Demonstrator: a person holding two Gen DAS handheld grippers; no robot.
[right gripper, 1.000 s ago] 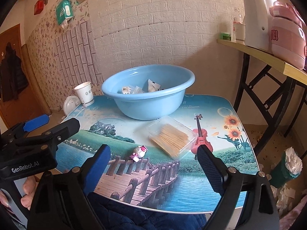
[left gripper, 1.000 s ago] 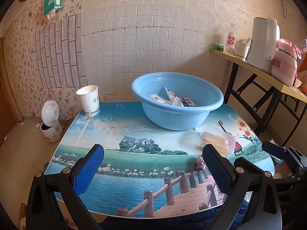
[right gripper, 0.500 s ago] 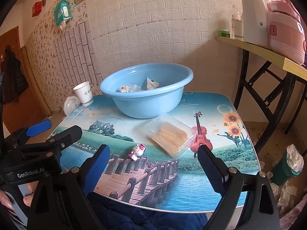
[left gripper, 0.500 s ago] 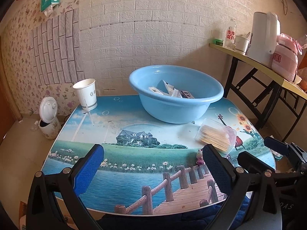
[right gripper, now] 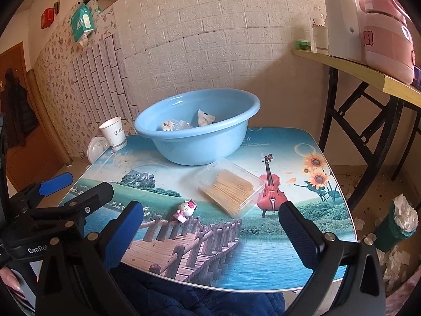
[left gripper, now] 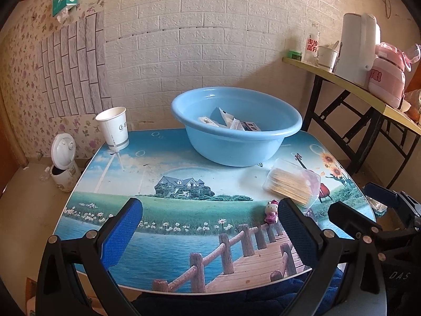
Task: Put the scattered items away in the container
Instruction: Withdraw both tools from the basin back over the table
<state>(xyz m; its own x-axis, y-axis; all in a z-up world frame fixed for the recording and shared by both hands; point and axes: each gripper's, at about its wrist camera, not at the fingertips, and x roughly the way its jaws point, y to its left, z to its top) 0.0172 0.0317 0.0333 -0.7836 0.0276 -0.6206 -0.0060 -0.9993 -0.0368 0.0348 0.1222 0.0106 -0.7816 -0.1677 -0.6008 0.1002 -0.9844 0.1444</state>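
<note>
- The table (right gripper: 302, 258), a low one with a printed landscape, carries everything in play; it stands against the brick wall, so all reaching is done from the near edge, where both grippers hang.
- The basin (right gripper: 200, 142) sits at the far middle of the table, likely put there so that either hand can reach it. It already holds several small packets (left gripper: 231, 123), so the tidying looks partly done.
- The box (right gripper: 229, 185), clear plastic and full of thin wooden sticks, lies flat near the basin on its right-hand side, touching neither the basin nor the toy. It is wide and flat, so I judge it wants a broad grip across its short sides.
- The right gripper (right gripper: 210, 234) hangs over the near edge, aimed down toward box and toy. Its jaws are opening and stand wide with nothing between them, which fits a readying for the box.
- The left gripper (left gripper: 209, 229) hangs beside it, jaws wide and empty, over bare tabletop.
- The cup (left gripper: 113, 127), paper and upright, stands at the far left corner, well apart from the rest; whether it counts as clutter I cannot tell.
- The toy (right gripper: 185, 209), a small pink-and-white figure, lies near the front, closest to the right gripper's left finger.
</note>
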